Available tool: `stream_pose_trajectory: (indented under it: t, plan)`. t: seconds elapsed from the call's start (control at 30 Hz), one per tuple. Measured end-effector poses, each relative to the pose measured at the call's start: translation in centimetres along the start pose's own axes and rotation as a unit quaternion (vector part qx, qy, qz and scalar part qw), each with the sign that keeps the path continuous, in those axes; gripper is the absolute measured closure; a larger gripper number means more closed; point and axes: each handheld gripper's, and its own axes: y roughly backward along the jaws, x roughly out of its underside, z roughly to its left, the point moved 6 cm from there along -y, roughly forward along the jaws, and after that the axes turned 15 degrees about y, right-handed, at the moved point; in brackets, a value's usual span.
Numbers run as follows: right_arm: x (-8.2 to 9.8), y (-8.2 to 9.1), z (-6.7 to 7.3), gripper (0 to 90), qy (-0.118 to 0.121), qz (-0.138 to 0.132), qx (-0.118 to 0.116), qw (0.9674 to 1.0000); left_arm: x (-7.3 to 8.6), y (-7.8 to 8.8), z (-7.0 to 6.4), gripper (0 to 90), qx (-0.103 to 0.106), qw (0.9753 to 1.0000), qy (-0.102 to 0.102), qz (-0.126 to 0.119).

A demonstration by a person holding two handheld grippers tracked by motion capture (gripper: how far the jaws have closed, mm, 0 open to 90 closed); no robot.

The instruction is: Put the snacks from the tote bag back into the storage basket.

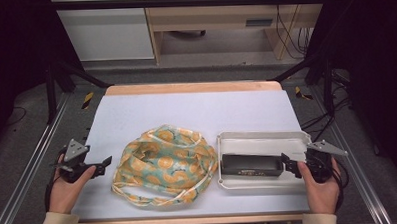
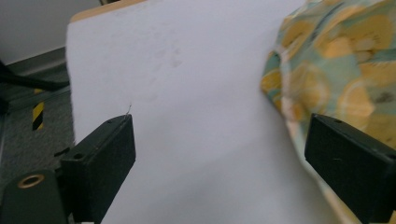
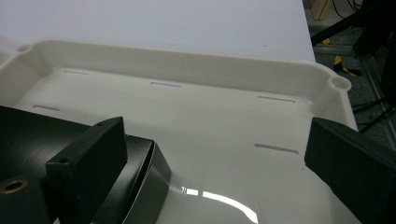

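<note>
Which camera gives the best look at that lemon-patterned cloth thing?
The high view: the whole lemon-patterned cloth lies crumpled on the white mat, left of the tray. The left gripper view catches just one blurred edge of it, near the open left gripper.

A crumpled cloth (image 1: 164, 163) is showing a pale teal ground printed all over with orange and yellow citrus slices, with cream edging and straps trailing at its 6 o'clock side. At 3 o'clock from it, a glossy white tray (image 1: 261, 138) is holding a black box (image 1: 251, 165). The table cover (image 1: 196, 109) is showing plain pale lavender-white, and a light wooden edge (image 1: 193, 87) is running along its 12 o'clock side. The left gripper (image 1: 106, 162) and right gripper (image 1: 287, 164) are showing black jaws, each wearing a grey plate.
</note>
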Motion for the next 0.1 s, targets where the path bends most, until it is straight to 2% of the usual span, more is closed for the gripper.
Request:
stream_pose_trajectory:
  t: [0.03,0.1]
  plan:
    - [0.09,0.04,0.08,6.4,-0.001,0.000,-0.001,1.0000,0.25,0.14,0.37,8.6,-0.005,1.0000,-0.003,0.001]
    - [0.33,0.05,0.07,6.5,0.003,0.003,0.003,1.0000,0.45,0.41,1.18,8.6,-0.017,0.9997,0.010,-0.010]
